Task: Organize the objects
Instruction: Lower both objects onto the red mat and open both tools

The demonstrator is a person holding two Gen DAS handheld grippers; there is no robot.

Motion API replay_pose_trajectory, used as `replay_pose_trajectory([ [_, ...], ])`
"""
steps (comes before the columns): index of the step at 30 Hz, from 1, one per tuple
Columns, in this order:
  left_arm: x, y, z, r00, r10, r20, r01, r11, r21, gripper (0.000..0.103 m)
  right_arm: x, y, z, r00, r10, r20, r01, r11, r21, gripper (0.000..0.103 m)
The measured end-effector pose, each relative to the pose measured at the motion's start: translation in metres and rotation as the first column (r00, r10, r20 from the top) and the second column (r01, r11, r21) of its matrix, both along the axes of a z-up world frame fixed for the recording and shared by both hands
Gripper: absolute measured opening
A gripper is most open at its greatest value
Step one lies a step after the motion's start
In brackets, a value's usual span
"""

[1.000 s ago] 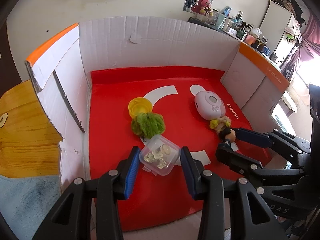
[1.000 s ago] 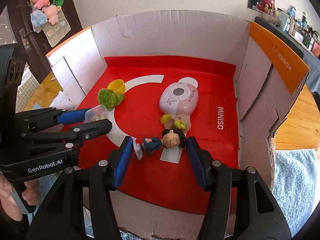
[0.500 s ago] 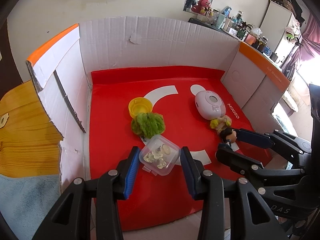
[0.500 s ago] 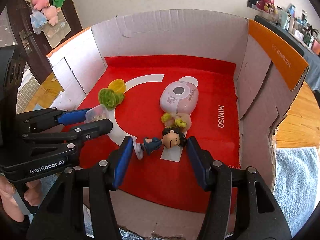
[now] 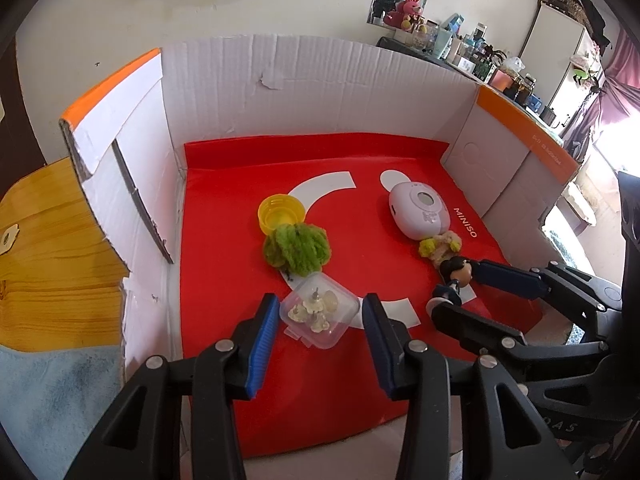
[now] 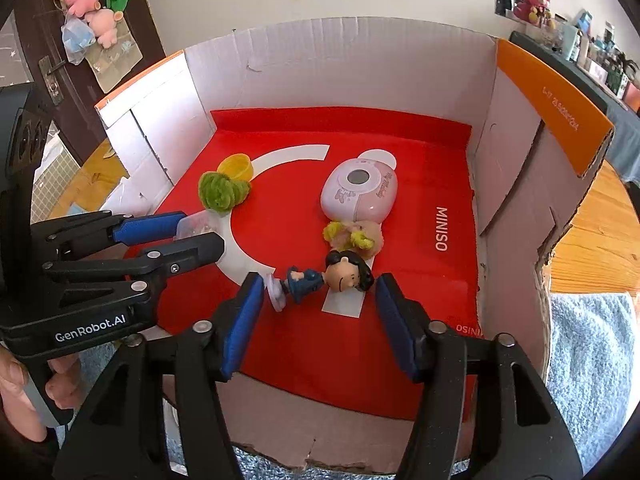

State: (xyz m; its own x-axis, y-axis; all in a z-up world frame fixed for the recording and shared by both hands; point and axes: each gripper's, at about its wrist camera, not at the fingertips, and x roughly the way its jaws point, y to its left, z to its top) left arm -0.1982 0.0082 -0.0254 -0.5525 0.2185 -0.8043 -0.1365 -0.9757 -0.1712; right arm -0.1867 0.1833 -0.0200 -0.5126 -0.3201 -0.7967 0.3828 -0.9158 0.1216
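Note:
A small clear plastic box (image 5: 319,310) of pale trinkets lies on the red mat (image 5: 224,272) between the blue pads of my left gripper (image 5: 320,306). Its jaws are opening and a thin gap shows on each side of the box. A little figurine (image 6: 332,278) with black hair and a blue dress lies on its side between the fingers of my right gripper (image 6: 320,282). Those jaws are opening too, and the pads stand clear of it. Across views I see the right gripper (image 5: 456,290), the left gripper (image 6: 200,231) and the clear box (image 6: 198,222).
White cardboard walls (image 5: 320,88) with orange-edged flaps enclose the mat on three sides. On it lie a yellow cap (image 5: 280,212), a green fuzzy ball (image 5: 298,246), a pink rounded device (image 5: 418,216) and a small plush (image 5: 440,246). A wooden table (image 5: 48,248) and blue towel (image 5: 48,400) lie outside.
Both pairs of jaws have widened slightly around the box and the figurine. Neither hand nor any object has moved.

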Motion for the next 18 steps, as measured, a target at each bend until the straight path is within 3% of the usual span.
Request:
replay_pose_trajectory([
  [18, 0.015, 0.002, 0.014, 0.999, 0.007, -0.037, -0.008, 1.0, -0.006, 0.058, 0.01, 0.001, 0.01, 1.0, 0.012, -0.019, -0.012, 1.0, 0.003, 0.063],
])
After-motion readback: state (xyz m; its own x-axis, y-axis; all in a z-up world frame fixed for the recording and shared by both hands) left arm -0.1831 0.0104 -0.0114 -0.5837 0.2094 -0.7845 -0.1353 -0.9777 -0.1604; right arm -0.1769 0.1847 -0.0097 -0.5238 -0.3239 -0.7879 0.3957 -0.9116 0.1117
